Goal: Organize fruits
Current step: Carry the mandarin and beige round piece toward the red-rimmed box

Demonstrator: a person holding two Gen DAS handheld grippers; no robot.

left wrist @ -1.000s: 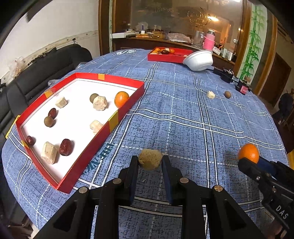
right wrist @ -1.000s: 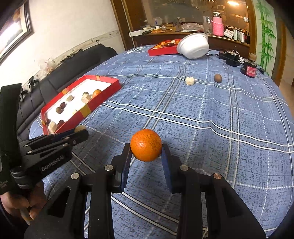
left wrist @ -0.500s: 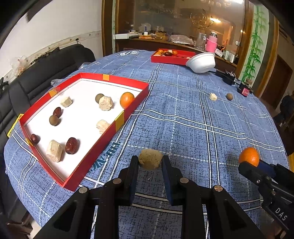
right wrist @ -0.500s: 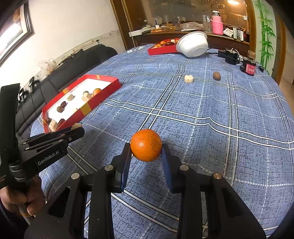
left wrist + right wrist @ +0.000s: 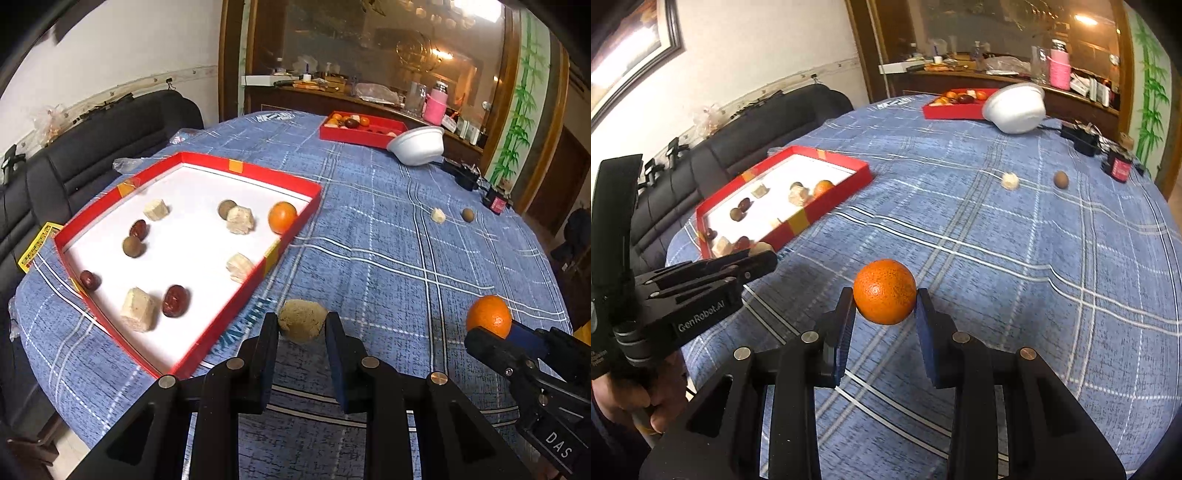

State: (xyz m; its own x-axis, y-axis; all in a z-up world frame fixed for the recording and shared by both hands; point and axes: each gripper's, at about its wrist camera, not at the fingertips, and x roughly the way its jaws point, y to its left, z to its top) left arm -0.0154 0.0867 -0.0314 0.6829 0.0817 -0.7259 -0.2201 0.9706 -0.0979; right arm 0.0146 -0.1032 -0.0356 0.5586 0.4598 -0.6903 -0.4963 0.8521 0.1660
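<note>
Blue plaid cloth covers the tabletop (image 5: pixel 388 258) in our left wrist view, where our left gripper (image 5: pixel 302 328) has its fingers (image 5: pixel 267 343) closed on a rough tan lump (image 5: pixel 302 325), held just beside the near corner of the red tray (image 5: pixel 229 325). Inside that tray lie an orange (image 5: pixel 282 217), dark red dates, brown round fruits and pale chunks. Our right gripper (image 5: pixel 487 334) shows at the right edge, carrying a second orange (image 5: pixel 488 316). A white bowl (image 5: pixel 417 146) leans against a far red tray (image 5: pixel 360 131). From the right wrist view, our right gripper (image 5: pixel 885 306) has its fingers (image 5: pixel 925 317) clamped on that orange (image 5: pixel 885 297) above the cloth, well apart from the red tray (image 5: pixel 812 214). Our left gripper (image 5: pixel 759 254) reaches in from the left, a hand (image 5: pixel 624 402) on its handle. A pale chunk (image 5: pixel 1010 181) and a brown fruit (image 5: pixel 1061 180) rest loose on the tabletop farther off.
</note>
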